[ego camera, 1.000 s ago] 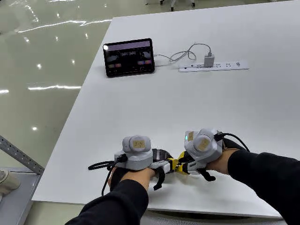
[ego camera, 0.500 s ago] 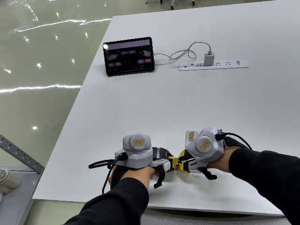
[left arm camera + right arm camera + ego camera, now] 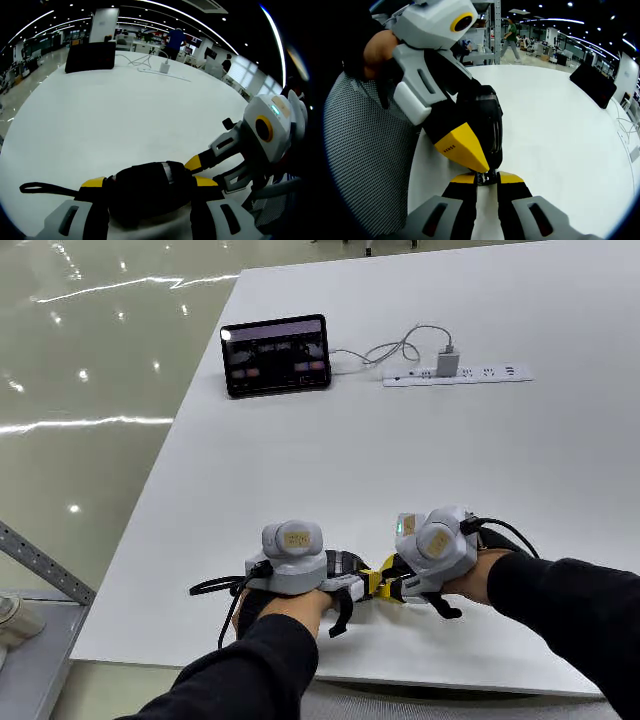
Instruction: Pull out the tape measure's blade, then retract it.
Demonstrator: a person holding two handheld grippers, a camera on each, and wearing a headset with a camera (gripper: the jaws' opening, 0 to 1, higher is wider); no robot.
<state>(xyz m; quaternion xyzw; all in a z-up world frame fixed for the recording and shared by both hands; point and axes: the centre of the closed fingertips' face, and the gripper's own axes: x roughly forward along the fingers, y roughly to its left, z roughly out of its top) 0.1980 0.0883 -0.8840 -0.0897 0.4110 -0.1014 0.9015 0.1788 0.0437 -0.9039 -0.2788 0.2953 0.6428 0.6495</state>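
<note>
White tabletop (image 3: 450, 470) in the head view carries one tablet (image 3: 277, 355), one power strip (image 3: 457, 376) and one black tape measure (image 3: 345, 566), near the front edge between two grippers. Left gripper view: the fingers of the left gripper (image 3: 150, 181) clamp its case. Right gripper view: the fingers of the right gripper (image 3: 486, 179) pinch the blade tip (image 3: 486, 175).

The tape measure (image 3: 345, 566) lies at the table's (image 3: 480, 470) near edge. A tablet (image 3: 276, 355) stands far behind it, with a power strip (image 3: 470, 374) to the tablet's right.

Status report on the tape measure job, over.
Left gripper shut on tape measure. Right gripper shut on blade tip, blade not yet out. Tablet, power strip far across table.
</note>
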